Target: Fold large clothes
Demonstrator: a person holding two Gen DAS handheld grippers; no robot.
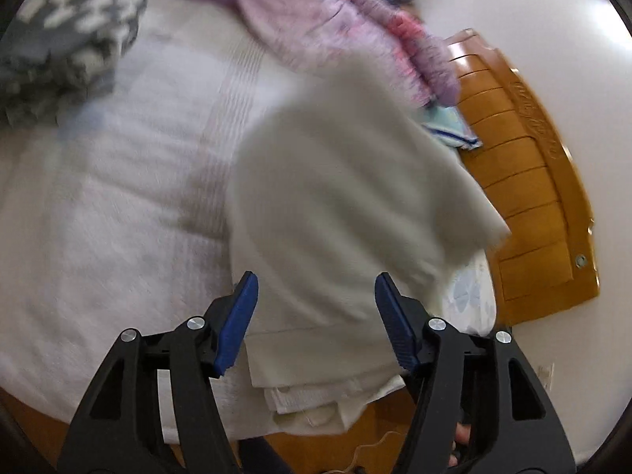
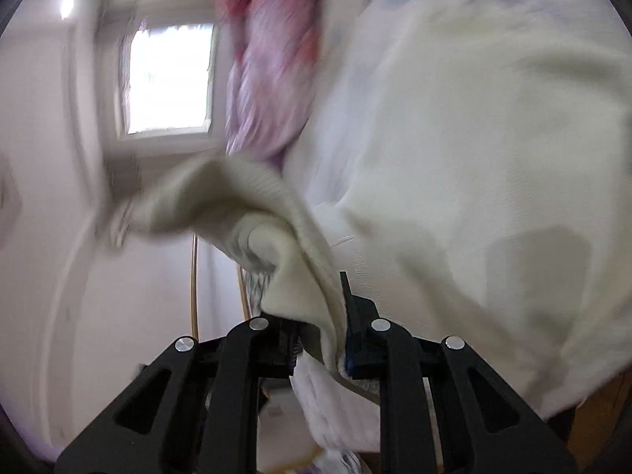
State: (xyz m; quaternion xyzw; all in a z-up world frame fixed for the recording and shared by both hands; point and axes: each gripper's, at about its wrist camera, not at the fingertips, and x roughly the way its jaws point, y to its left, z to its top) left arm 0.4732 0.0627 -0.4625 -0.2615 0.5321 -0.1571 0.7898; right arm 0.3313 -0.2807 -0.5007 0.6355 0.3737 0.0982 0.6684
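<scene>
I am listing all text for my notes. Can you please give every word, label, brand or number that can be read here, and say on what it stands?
No text can be read in either view.
Wooden headboard: a carved or embossed line runs along its top rail, possibly lettering or ornament, too blurred to read.
Cream garment, bed sheet, both hand-held grippers: no print, label or number visible.

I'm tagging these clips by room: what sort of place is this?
Most likely a bedroom. The cream garment lies on a bed with a white cover, a wooden headboard stands against the wall, and bedding or clothes in pink and purple are piled on the bed.
</scene>
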